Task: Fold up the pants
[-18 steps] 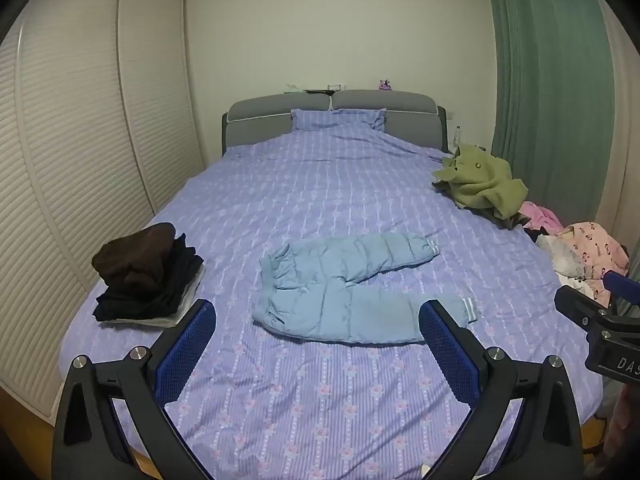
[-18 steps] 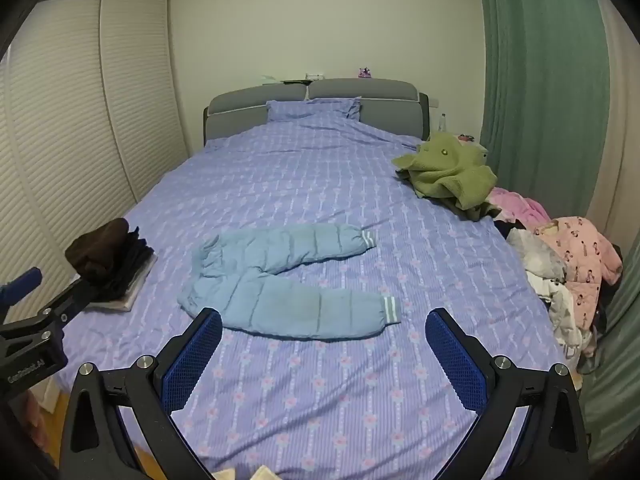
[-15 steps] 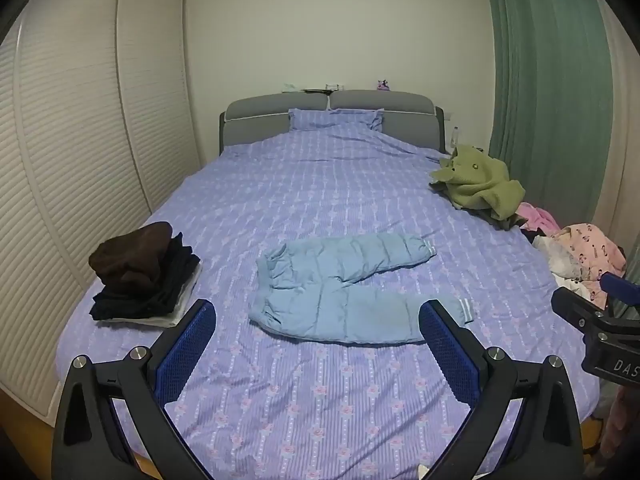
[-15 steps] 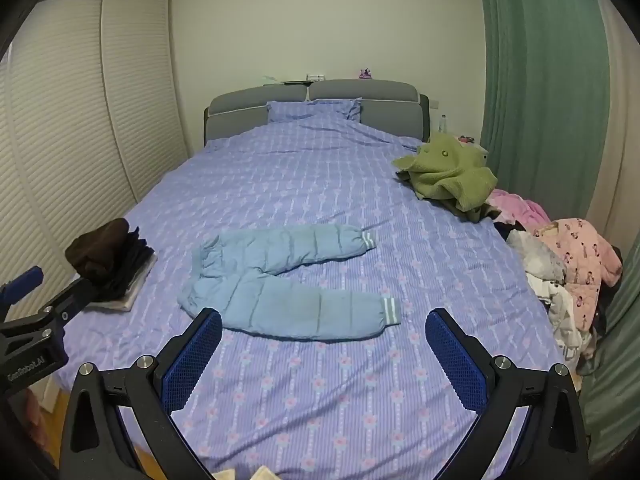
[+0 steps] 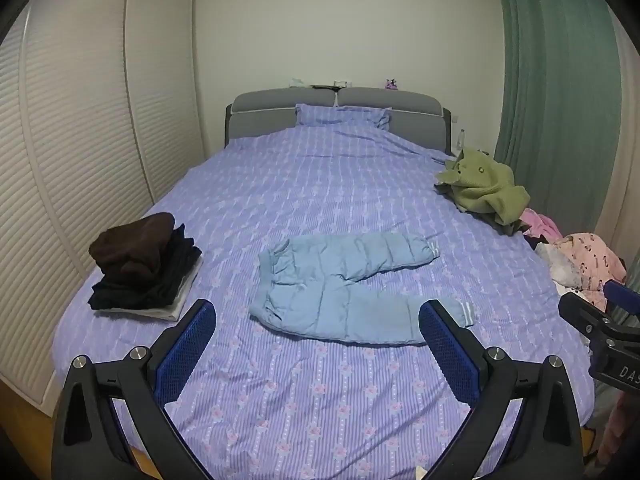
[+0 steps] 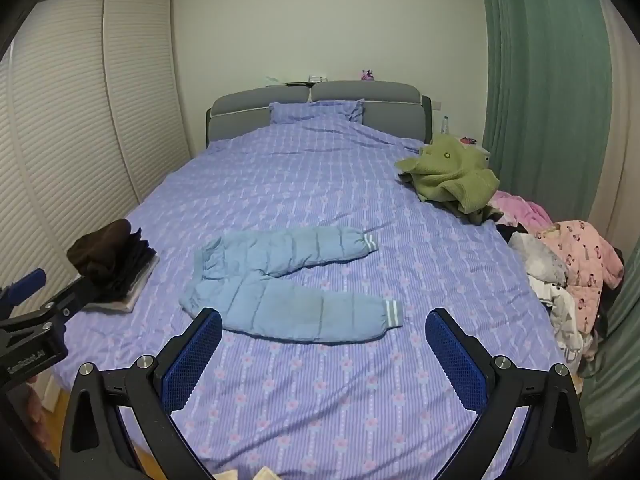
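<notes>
Pants (image 5: 348,284), pale blue and padded, lie unmoved mid-frame on the bed (image 5: 320,400); left claw (image 5: 316,334) and right claw (image 6: 322,342) both spread, "DAS" readable lower right.

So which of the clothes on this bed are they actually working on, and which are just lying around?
Part of the job:
- light blue padded pants, spread flat mid-bed
- left gripper and right gripper, fingers wide apart, holding nothing

Just lying about:
- dark folded stack
- green garment
- pink clothes heap
- pillow
</notes>
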